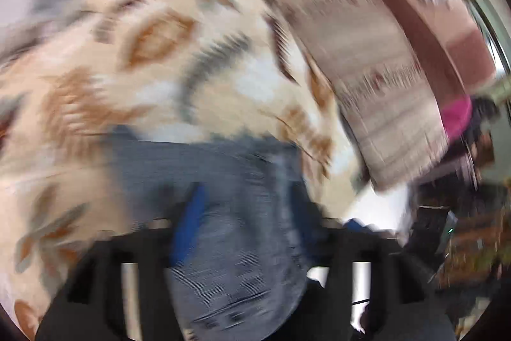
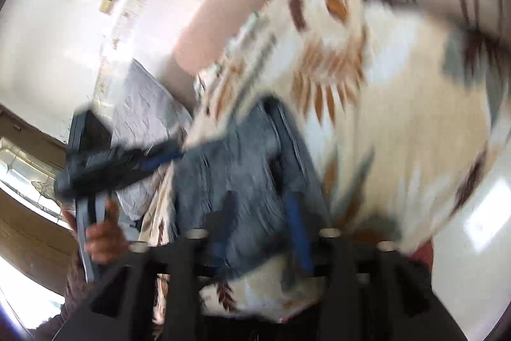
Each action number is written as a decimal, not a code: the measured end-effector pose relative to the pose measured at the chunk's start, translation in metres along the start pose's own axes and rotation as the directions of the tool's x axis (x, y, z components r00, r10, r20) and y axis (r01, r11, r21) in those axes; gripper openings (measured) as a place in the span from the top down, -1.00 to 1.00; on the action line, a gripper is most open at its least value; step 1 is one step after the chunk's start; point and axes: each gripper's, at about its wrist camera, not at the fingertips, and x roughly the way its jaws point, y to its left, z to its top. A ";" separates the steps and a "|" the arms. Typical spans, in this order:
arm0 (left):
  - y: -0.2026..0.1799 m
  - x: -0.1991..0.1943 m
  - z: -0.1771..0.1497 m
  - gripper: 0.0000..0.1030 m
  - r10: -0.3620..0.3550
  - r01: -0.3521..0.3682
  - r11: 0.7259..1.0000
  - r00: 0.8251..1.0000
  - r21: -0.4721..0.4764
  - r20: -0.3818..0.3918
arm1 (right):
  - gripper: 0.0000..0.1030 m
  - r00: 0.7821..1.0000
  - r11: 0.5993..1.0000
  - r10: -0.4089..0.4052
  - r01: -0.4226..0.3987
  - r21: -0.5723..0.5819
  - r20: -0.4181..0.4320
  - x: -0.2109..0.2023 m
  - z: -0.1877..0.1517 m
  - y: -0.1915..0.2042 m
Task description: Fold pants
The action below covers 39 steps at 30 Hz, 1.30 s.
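Both views are motion-blurred. The pants (image 1: 236,200) are blue-grey denim and fill the space between my left gripper's fingers (image 1: 252,213). The left gripper is shut on the denim; one blue pad (image 1: 188,222) shows against it. In the right wrist view the same pants (image 2: 236,181) hang between my right gripper's fingers (image 2: 255,219), which are shut on the cloth, with a blue pad (image 2: 298,232) visible. The other gripper (image 2: 105,168) shows at the left, held in a hand (image 2: 102,238).
A cream blanket (image 1: 134,59) with orange and grey patterns lies behind the pants, also seen in the right wrist view (image 2: 383,91). A striped cushion (image 1: 377,63) and pink object (image 1: 456,114) lie to the right. A grey pillow (image 2: 143,117) sits near the white wall (image 2: 48,37).
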 end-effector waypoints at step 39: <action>0.018 0.026 -0.141 -0.33 0.211 -0.215 0.974 0.976 -0.078 -0.060 | 0.41 0.923 0.889 -0.309 0.194 -0.414 -0.230 0.082 -0.010 0.016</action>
